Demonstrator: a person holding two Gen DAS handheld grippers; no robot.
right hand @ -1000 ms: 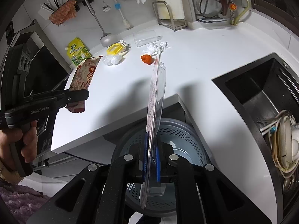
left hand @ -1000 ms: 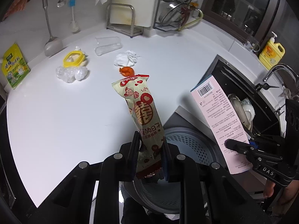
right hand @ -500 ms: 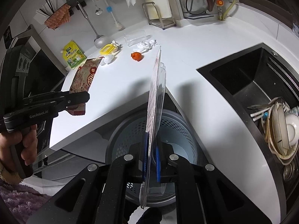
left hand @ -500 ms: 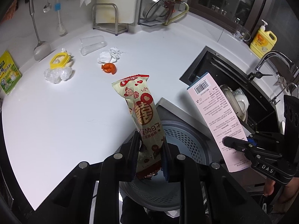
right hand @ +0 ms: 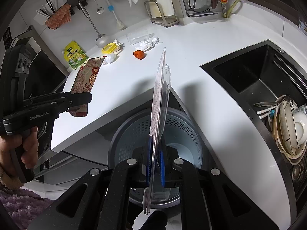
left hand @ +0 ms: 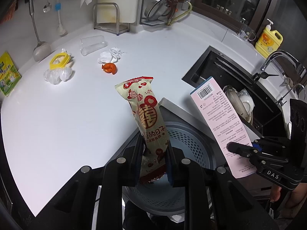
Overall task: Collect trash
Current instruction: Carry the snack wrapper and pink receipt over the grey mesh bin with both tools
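My left gripper (left hand: pixel 154 159) is shut on a cream and red snack wrapper (left hand: pixel 146 115), held upright over the rim of a grey perforated trash bin (left hand: pixel 193 143). My right gripper (right hand: pixel 155 159) is shut on a flat pink blister card package (right hand: pixel 159 103), held edge-on above the same bin (right hand: pixel 130 138). The package also shows in the left wrist view (left hand: pixel 220 122), and the wrapper in the right wrist view (right hand: pixel 86 80). On the white counter lie an orange peel (left hand: pixel 109 68), a crumpled tissue (left hand: pixel 111 55), a clear plastic cup (left hand: pixel 92 44), a yellow ring lid (left hand: pixel 58 61) and a plastic wrap ball (left hand: pixel 57 74).
A black sink (right hand: pixel 264 88) with stacked dishes (right hand: pixel 291 126) is on the right. A yellow soap bottle (left hand: pixel 269 38), a tap (left hand: pixel 276 61), a dish rack (left hand: pixel 163 5) and a green pouch (left hand: pixel 7 74) stand round the counter's edges.
Both grippers have moved forward and over the bin with their loads still held. The bin now sits more fully under both grippers.
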